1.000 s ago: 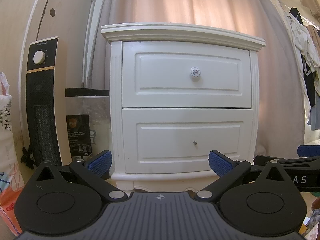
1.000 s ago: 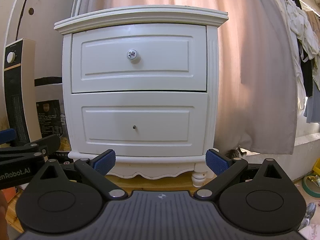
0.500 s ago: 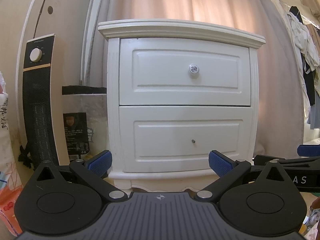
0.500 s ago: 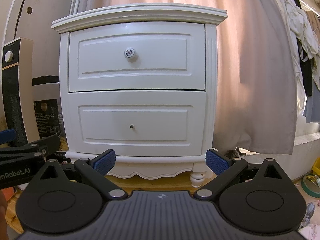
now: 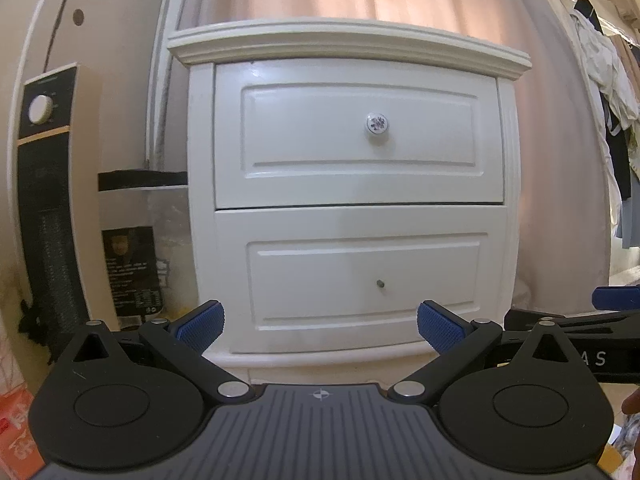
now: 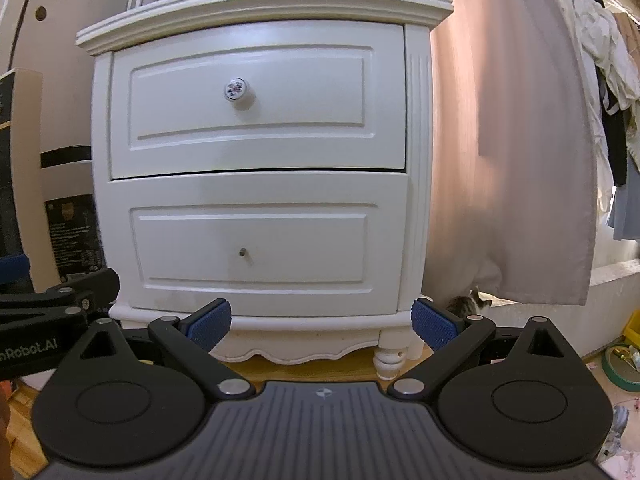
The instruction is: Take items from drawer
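A white two-drawer nightstand [image 5: 356, 200] [image 6: 256, 168] fills both views, and both drawers are closed. The top drawer [image 5: 356, 136] [image 6: 256, 100] carries a round floral knob [image 5: 377, 123] [image 6: 236, 89]. Only a small metal stud [image 5: 380, 283] [image 6: 242, 253] sticks out of the bottom drawer [image 5: 360, 276] [image 6: 252, 244]. My left gripper [image 5: 320, 326] is open and empty, low in front of the bottom drawer. Open and empty as well, my right gripper [image 6: 322, 322] hangs near the nightstand's base. Nothing inside the drawers is visible.
A tall black-and-cream heater [image 5: 46, 208] stands left of the nightstand, with a dark printed box [image 5: 132, 276] beside it. Pink curtains [image 6: 508, 132] hang behind. Clothes [image 6: 608, 64] hang at the right. A cat [image 6: 470, 303] crouches under the curtain. Green tape roll [image 6: 620, 368] lies on the floor.
Both grippers have moved closer to the nightstand, which now looks larger. The view has shifted so the nightstand sits more to the right in the left wrist view. Fingers stayed open.
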Action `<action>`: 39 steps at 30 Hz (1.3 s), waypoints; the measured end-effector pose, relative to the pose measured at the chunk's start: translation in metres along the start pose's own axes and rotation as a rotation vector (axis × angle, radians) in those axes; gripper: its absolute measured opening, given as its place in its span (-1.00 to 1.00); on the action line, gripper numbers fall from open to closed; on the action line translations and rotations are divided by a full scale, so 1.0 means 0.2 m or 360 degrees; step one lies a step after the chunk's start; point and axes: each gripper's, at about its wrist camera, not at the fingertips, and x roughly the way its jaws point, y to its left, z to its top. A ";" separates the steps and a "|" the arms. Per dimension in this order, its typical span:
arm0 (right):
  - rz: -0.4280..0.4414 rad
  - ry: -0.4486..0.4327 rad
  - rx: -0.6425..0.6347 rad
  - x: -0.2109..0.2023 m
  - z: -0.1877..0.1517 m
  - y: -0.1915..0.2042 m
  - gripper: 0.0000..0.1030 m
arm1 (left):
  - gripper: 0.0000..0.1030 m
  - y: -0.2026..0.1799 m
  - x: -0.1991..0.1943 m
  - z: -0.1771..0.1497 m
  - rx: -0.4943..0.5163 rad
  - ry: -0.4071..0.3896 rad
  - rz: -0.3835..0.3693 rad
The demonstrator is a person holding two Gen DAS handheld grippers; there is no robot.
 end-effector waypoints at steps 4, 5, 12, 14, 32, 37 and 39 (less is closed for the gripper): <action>-0.0005 0.0010 0.0007 0.09 0.03 -0.03 1.00 | 1.00 -0.02 0.10 0.02 0.0002 0.0005 -0.0010; -0.0008 0.0013 0.0007 0.12 0.04 -0.03 1.00 | 1.00 -0.02 0.12 0.02 0.0003 0.0007 -0.0012; -0.0027 0.0030 0.0004 0.29 0.07 -0.07 1.00 | 1.00 -0.05 0.30 0.04 -0.0011 0.0013 -0.0039; -0.0031 0.0026 0.0013 0.32 0.09 -0.09 1.00 | 0.96 -0.06 0.37 0.03 -0.0003 0.0003 -0.0029; -0.0040 0.0024 -0.0059 0.47 0.12 -0.18 1.00 | -0.26 -0.27 0.77 -0.06 -0.0048 0.0029 -0.0114; -0.0038 0.0021 -0.0055 0.48 0.12 -0.21 1.00 | -0.26 -0.31 0.82 -0.07 -0.0060 0.0040 -0.0091; -0.0039 0.0022 -0.0060 0.49 0.12 -0.21 1.00 | -0.26 -0.32 0.84 -0.08 -0.0059 0.0040 -0.0087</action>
